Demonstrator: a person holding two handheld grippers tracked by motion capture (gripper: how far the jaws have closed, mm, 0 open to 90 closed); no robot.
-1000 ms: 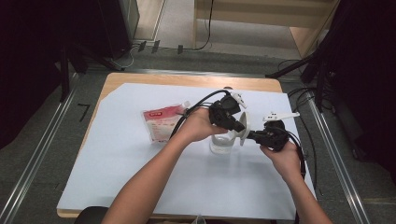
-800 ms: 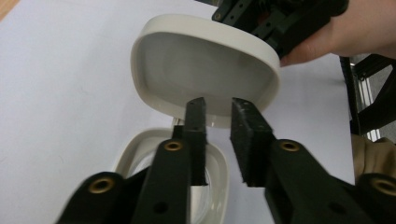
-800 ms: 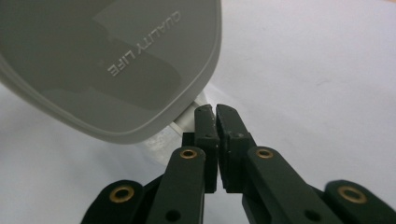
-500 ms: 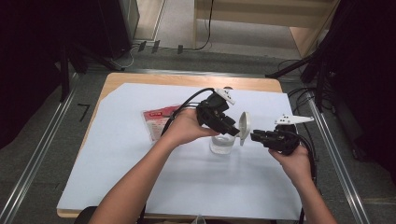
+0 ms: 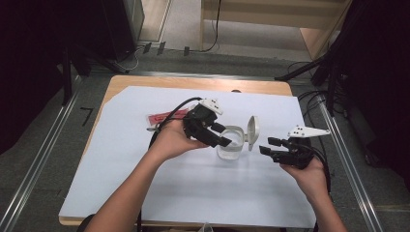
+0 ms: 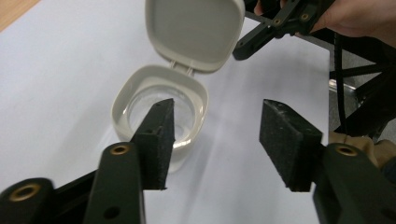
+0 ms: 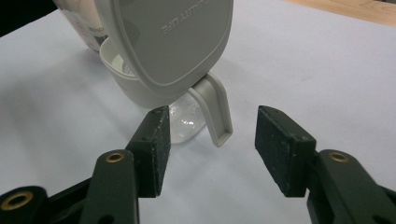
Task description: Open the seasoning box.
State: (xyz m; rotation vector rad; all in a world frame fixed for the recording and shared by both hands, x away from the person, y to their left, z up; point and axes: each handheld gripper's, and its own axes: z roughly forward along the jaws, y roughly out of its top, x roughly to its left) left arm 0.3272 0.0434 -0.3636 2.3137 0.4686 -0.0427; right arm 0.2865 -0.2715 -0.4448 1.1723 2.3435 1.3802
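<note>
The jar [image 5: 229, 145] stands upright mid-table on the white sheet [image 5: 145, 183], mouth up, its hinged lid [image 5: 252, 131] swung up toward the right gripper [image 5: 269, 146]. Both the left gripper [image 5: 222, 136] and the right have just been opening; nothing is between their jaws.

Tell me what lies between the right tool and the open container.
Only bare white sheet, seen from the high view, lies between the right tool and the container.
</note>
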